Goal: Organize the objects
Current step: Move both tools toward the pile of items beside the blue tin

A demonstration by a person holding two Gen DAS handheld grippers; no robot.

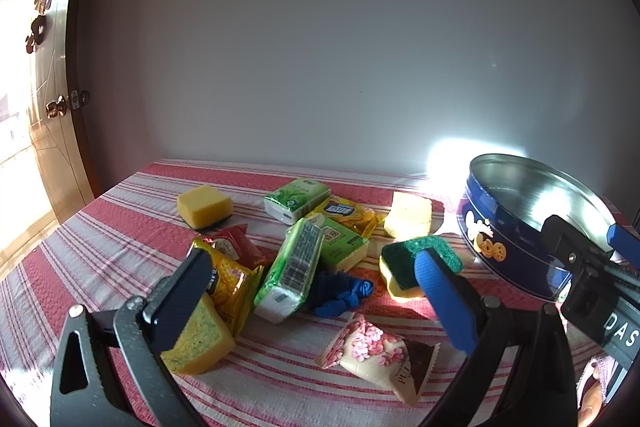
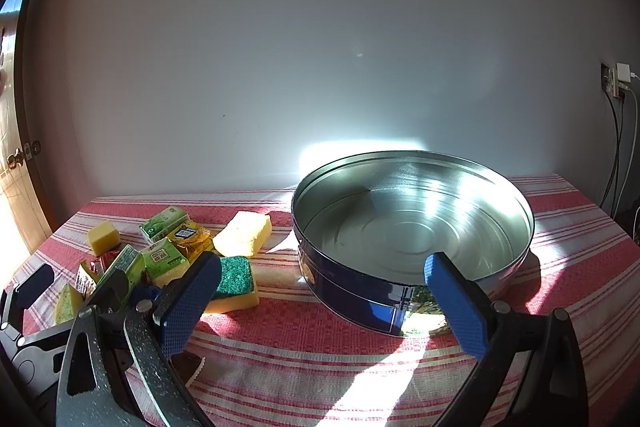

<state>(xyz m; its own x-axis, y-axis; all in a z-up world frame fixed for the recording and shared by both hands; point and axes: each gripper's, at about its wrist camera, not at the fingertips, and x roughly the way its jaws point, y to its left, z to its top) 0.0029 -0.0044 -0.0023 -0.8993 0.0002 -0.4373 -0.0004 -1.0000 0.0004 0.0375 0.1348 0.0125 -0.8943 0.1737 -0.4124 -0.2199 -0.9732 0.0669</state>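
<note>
Left gripper (image 1: 316,291): jaws spread wide, holding nothing — over the heap of sponges and tissue packs (image 1: 294,267).
Right gripper (image 2: 320,291): jaws wide apart, nothing held, before the cookie tin (image 2: 352,291).
Cookie tin: open, right side of the striped tablecloth (image 2: 320,367).
Green-topped sponge (image 2: 234,283): between heap and tin.

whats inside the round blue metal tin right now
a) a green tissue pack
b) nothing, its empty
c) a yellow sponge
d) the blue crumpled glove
b: the right wrist view looks straight into the round blue metal tin and shows only its bare shiny floor, while the yellow sponges, such as the green-topped yellow sponge, and the green tissue packs lie outside it on the red and white striped tablecloth.
</note>
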